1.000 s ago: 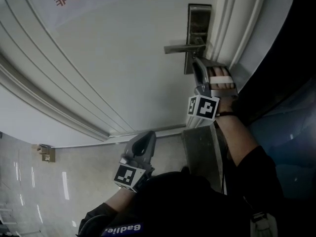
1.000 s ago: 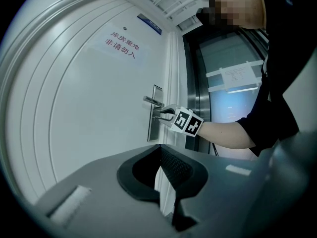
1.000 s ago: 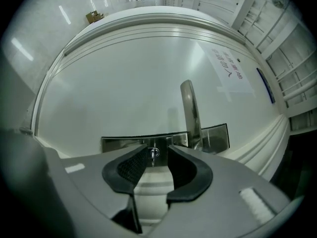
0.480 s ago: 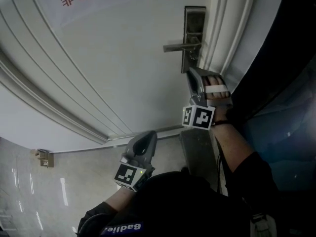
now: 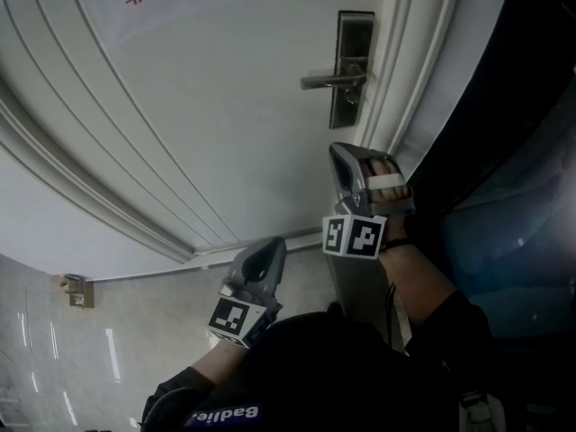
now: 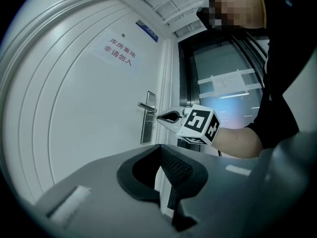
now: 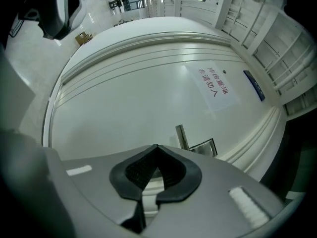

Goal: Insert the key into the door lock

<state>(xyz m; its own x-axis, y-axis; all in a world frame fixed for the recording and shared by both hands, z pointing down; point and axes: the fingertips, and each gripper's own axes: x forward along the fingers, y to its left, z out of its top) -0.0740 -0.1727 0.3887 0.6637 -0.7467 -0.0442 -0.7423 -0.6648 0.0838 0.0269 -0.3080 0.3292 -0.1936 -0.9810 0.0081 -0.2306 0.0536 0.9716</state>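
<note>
While the right gripper [image 5: 341,149] points level at the white panelled door [image 5: 225,106], its jaws have just been closing and now meet tip to tip. The right gripper view shows nothing between them. The left gripper [image 5: 270,245] hangs lower and to the left of the right one, its jaws likewise together and empty. No key appears in any view, so its position cannot be stated.

The brushed-steel lock plate [image 5: 356,39] stands ahead of and above the right gripper's tips, apart from them. Its steel lever handle [image 5: 328,82] projects to the left across that approach line. The keyhole probably lies below the lever, at the end of the plate nearest the tips, but it is too small to confirm.

Probable faults from this state:

- Empty approach — jaws shut on nothing carry no key. Advancing them would only knock bare tips against the plate.
- Lever fouling — a rise from below the plate could catch the handle and depress it.
- Misalignment — once a key is held, any roll of the gripper relative to the slot would likely jam the blade at the keyhole mouth or twist it in the pads.
</note>
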